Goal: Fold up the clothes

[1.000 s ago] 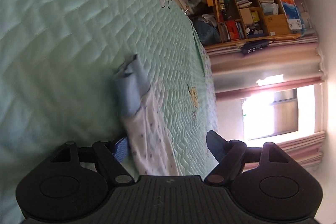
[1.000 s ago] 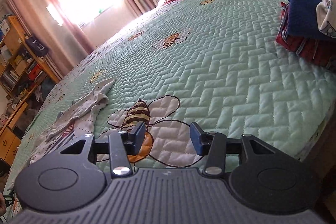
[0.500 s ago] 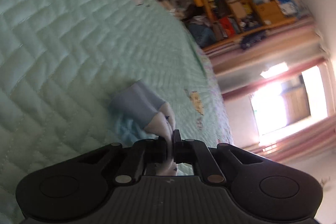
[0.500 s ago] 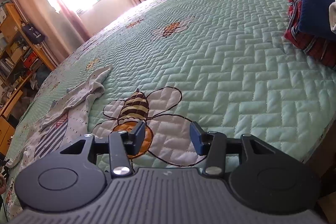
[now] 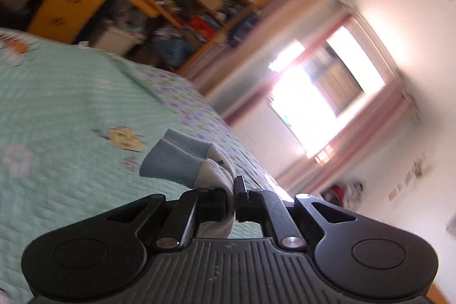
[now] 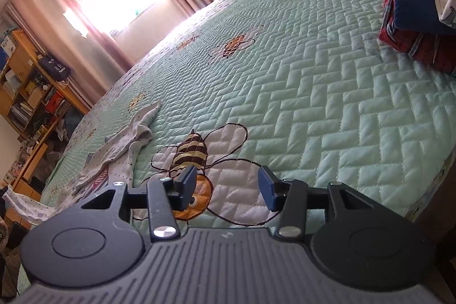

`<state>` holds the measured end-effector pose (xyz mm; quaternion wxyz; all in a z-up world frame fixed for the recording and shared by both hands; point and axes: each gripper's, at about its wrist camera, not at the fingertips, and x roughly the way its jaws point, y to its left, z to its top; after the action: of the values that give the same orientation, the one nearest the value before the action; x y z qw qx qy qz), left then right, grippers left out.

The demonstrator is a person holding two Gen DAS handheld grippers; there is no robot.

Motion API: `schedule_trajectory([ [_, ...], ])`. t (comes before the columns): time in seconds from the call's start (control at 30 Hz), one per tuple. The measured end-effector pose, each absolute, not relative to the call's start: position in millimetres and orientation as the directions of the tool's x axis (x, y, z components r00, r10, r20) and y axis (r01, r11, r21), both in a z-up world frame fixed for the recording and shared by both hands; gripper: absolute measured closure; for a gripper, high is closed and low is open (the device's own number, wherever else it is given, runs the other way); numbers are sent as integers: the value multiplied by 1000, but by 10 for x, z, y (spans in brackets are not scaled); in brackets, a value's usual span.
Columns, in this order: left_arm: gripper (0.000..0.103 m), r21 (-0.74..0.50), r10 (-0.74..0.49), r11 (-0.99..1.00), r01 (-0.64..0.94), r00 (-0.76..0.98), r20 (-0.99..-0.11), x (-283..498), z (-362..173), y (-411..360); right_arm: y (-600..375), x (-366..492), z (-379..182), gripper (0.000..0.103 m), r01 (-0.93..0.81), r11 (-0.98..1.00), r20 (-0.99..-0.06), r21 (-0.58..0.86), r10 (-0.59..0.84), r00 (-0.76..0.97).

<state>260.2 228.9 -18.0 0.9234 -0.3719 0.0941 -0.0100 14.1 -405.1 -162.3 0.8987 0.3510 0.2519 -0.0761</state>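
So my left tongs (image 5: 234, 200) are clamped tight on the white dotted baby garment with the light-blue ribbed cuffs (image 5: 182, 161), pinching it just behind a cuff, which sticks out ahead of the tips over the mint-green quilted bedspread with the bee pattern (image 5: 57, 110). In the right view the rest of that garment (image 6: 119, 147) lies in a rumpled strip on the left side of the bed, running from near the left edge up toward the far left. One end trails off the near-left edge, and I can't tell from here exactly where it connects to my left grip.

My right tongs (image 6: 226, 191) are hanging about half open with nothing between them, over the big embroidered bee (image 6: 193, 158) at the near edge, just beside the crumpled cloth. Over on the far right sits a stack of folded clothes (image 6: 413, 27), well apart from all this.

Handling-wise, I'd guess this thing is super light, thin and floppy, so it'll sag and twist the moment only one corner is held. The ribbed cuffs and seams look like the best spots to grab since they're thicker and won't slip out as easily. I reckon the right tongs need a matching hem or cuff so I can stretch it flat before folding.
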Motion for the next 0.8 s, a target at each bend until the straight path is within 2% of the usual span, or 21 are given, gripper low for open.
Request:
schedule_trajectory([
  [0.23, 97, -412, -390, 871, 269, 888, -244, 2937, -71, 201, -4229, 13, -1698, 51, 280, 656, -432, 701, 77, 899],
  [0.37, 96, -259, -506, 862, 435, 770, -390, 2909, -568, -984, -4314, -32, -1740, 47, 255, 616, -396, 746, 100, 913],
  [0.43, 96, -211, -541, 834, 510, 678, -498, 2830, -935, -1336, -4349, -47, -1758, 47, 246, 598, -382, 763, 110, 918],
  [0.5, 96, -146, -527, 808, 571, 588, -614, 2746, -1306, -1527, -4396, -67, -1778, 47, 236, 579, -367, 781, 118, 923],
  [0.57, 94, -102, -491, 797, 595, 542, -682, 2644, -1553, -1545, -4427, -73, -1797, 47, 224, 560, -353, 797, 132, 926],
  [0.6, 90, -86, -474, 796, 600, 527, -706, 2592, -1650, -1538, -4446, -73, -1809, 46, 218, 549, -346, 807, 139, 928],
  [0.67, 90, -115, -488, 793, 598, 510, -708, 2559, -1685, -1466, -4466, -70, -1830, 46, 210, 531, -335, 821, 151, 930],
  [0.73, 83, -136, -504, 786, 603, 497, -707, 2568, -1659, -1408, -4471, -69, -1841, 46, 204, 520, -328, 829, 158, 931],
  [0.8, 68, -125, -504, 781, 612, 497, -706, 2554, -1600, -1424, -4468, -81, -1838, 46, 203, 517, -326, 832, 158, 932],
])
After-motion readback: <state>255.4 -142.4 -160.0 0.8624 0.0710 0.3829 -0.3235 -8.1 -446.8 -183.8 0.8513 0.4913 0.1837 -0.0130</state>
